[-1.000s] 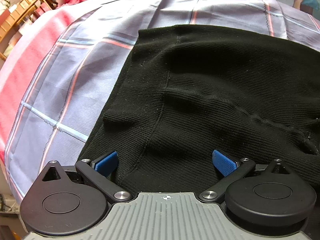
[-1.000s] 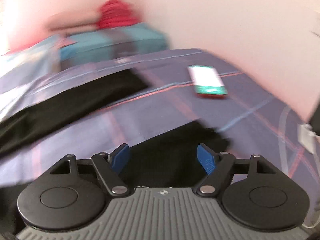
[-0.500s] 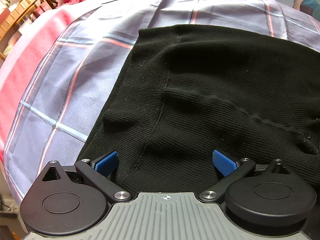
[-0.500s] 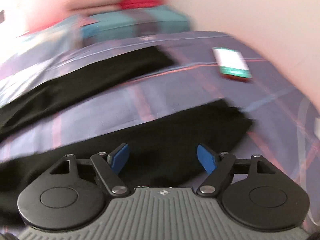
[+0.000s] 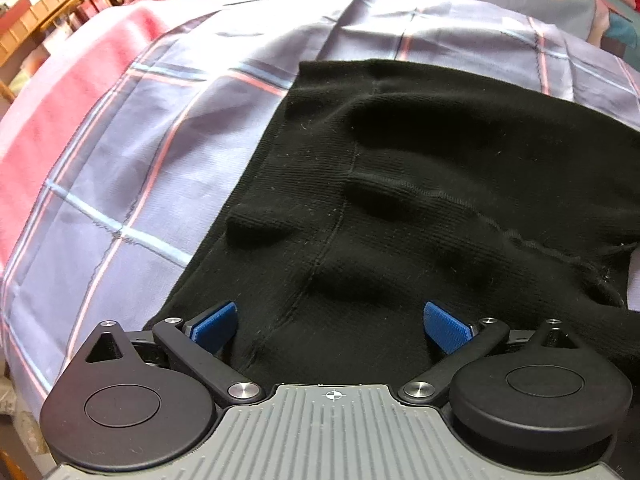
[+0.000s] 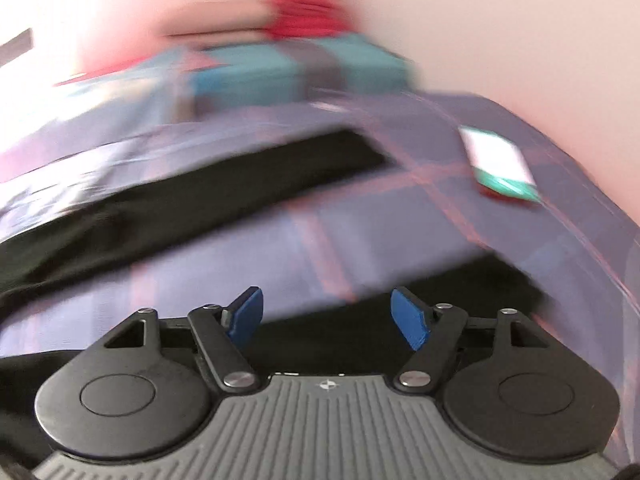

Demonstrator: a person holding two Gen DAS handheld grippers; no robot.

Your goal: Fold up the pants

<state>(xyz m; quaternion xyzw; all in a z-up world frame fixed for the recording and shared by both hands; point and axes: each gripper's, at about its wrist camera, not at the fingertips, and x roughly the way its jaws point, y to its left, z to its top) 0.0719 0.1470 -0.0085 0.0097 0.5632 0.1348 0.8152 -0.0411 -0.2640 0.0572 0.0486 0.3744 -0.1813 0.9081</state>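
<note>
One garment: black ribbed-knit pants (image 5: 420, 184), spread flat on the bed, waist end rumpled into soft ridges with a stitched seam down the middle.
Two legs: seen blurred from the right wrist, one black leg (image 6: 192, 200) stretched farther off, the other (image 6: 440, 292) lying nearer, bare sheet between them.
Left gripper (image 5: 330, 324): angled steeply down over the waist end, blue pads spread wide, knit fabric lying between them, no pinch visible.
Right gripper (image 6: 326, 318): jaws closing, blue pads apart above the near leg's edge, no fabric pressed between them.
Bedding: lilac-grey checked cotton sheet (image 5: 132, 168) with pink and pale blue lines, under the pants on every side.
Beyond the legs: flat white-and-green rectangular object with a red edge (image 6: 500, 164), lying on the sheet, well apart from the pants; too blurred to identify.
Far end: teal block-shaped bundle (image 6: 280, 72) with a red heap (image 6: 308, 12) on top, against a pale wall.
</note>
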